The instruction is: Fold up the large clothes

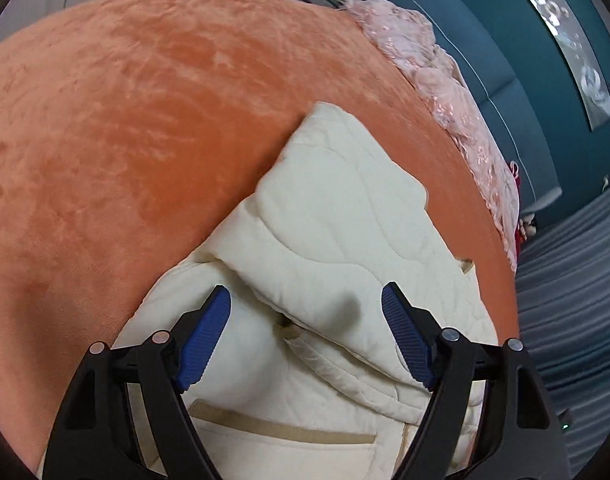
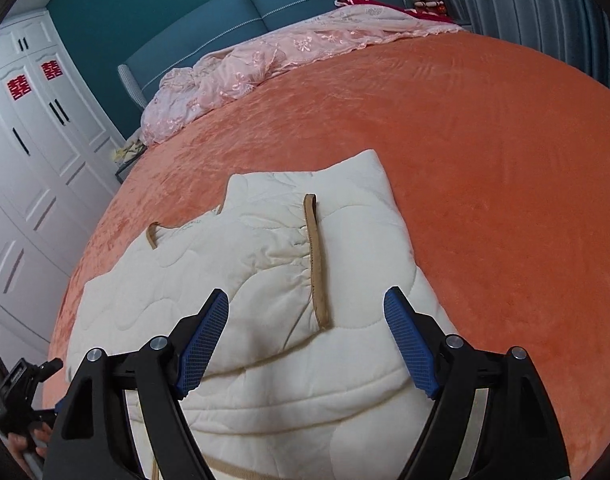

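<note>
A cream quilted jacket [image 1: 345,216] with tan trim lies partly folded on the orange bedspread [image 1: 125,120]. In the left wrist view a sleeve or flap is folded across the body, and a tan-edged pocket [image 1: 281,428] shows near the bottom. My left gripper [image 1: 305,300] is open and empty just above the jacket. In the right wrist view the jacket [image 2: 265,280] shows a tan-trimmed cuff [image 2: 317,260] folded over its middle. My right gripper [image 2: 305,308] is open and empty over the jacket's near part. The left gripper [image 2: 21,392] shows at the lower left edge.
A pink lace cover [image 2: 265,60] lies bunched along the teal headboard [image 2: 265,0]. White wardrobe doors [image 2: 33,140] stand at the left. Grey curtains [image 1: 565,300] hang beside the bed. Bare orange bedspread [image 2: 485,180] spreads to the right of the jacket.
</note>
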A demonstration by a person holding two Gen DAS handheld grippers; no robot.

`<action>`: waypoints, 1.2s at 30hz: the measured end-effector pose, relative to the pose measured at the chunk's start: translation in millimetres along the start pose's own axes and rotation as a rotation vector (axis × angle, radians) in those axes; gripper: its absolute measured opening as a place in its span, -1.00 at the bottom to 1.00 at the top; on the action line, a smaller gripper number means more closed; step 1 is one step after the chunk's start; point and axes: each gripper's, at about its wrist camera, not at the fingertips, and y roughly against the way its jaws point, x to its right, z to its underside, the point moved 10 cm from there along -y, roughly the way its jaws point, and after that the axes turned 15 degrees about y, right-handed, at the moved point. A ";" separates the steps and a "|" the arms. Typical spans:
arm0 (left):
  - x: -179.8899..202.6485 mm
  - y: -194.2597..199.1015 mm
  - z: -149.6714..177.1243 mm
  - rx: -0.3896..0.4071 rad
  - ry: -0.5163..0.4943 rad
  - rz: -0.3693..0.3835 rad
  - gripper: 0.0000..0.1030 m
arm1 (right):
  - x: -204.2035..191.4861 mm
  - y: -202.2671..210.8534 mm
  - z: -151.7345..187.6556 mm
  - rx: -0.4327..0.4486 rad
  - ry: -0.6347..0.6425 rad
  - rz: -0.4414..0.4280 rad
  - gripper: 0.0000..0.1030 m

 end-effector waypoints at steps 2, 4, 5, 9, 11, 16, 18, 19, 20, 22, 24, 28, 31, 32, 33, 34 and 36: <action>-5.0 -3.2 -1.5 -0.020 0.046 0.020 0.43 | 1.7 -15.3 2.8 -0.033 -0.040 -0.011 0.52; -5.4 -5.9 -5.6 -0.020 0.056 0.029 0.29 | -1.0 -23.5 3.5 -0.042 -0.068 -0.043 0.44; -2.4 -6.8 -7.0 -0.020 0.056 0.033 0.21 | -6.0 -24.0 3.6 -0.038 -0.071 -0.064 0.03; 3.5 -6.4 -24.0 0.013 0.057 0.015 -0.52 | -34.2 -18.0 -9.7 -0.033 -0.025 -0.134 -0.68; 5.6 1.9 -34.7 0.031 0.059 0.033 -0.74 | -49.7 3.1 -29.3 0.032 0.014 -0.175 -0.72; 0.9 28.4 -47.0 0.102 0.009 0.040 -0.84 | -80.7 78.5 -63.2 0.206 0.139 -0.244 -0.76; -5.2 26.6 -42.5 0.106 -0.032 0.010 -0.85 | -78.5 81.4 -47.3 0.181 0.182 -0.220 -0.77; -8.5 23.4 -40.2 0.108 -0.053 -0.014 -0.85 | -71.9 72.3 -32.7 0.140 0.201 -0.187 -0.79; -13.5 18.9 -36.8 0.105 -0.068 -0.041 -0.85 | -62.0 57.4 -14.7 0.084 0.209 -0.147 -0.83; -23.4 9.5 -31.3 0.093 -0.068 -0.076 -0.85 | -40.6 26.6 19.9 -0.027 0.184 -0.112 -0.87; -30.0 3.2 -28.1 0.100 -0.082 -0.102 -0.85 | -27.5 8.5 44.6 -0.083 0.161 -0.098 -0.88; -31.3 -2.8 -25.5 0.133 -0.160 -0.152 -0.85 | -23.2 -3.6 61.8 -0.104 0.128 -0.095 -0.89; -34.1 -7.5 -23.5 0.145 -0.195 -0.171 -0.84 | -22.3 -9.1 68.3 -0.107 0.131 -0.091 -0.89; -35.2 -8.8 -22.3 0.152 -0.209 -0.177 -0.84 | -22.0 -10.7 69.6 -0.106 0.132 -0.091 -0.89; -34.4 -10.3 -21.1 0.163 -0.227 -0.186 -0.82 | -22.3 -11.8 67.9 -0.107 0.130 -0.091 -0.91; -33.4 -10.1 -19.9 0.173 -0.246 -0.196 -0.81 | -22.0 -10.8 66.8 -0.107 0.127 -0.089 -0.91; -29.5 -3.7 -18.8 0.188 -0.278 -0.212 -0.78 | -21.4 -2.8 64.8 -0.100 0.121 -0.085 -0.82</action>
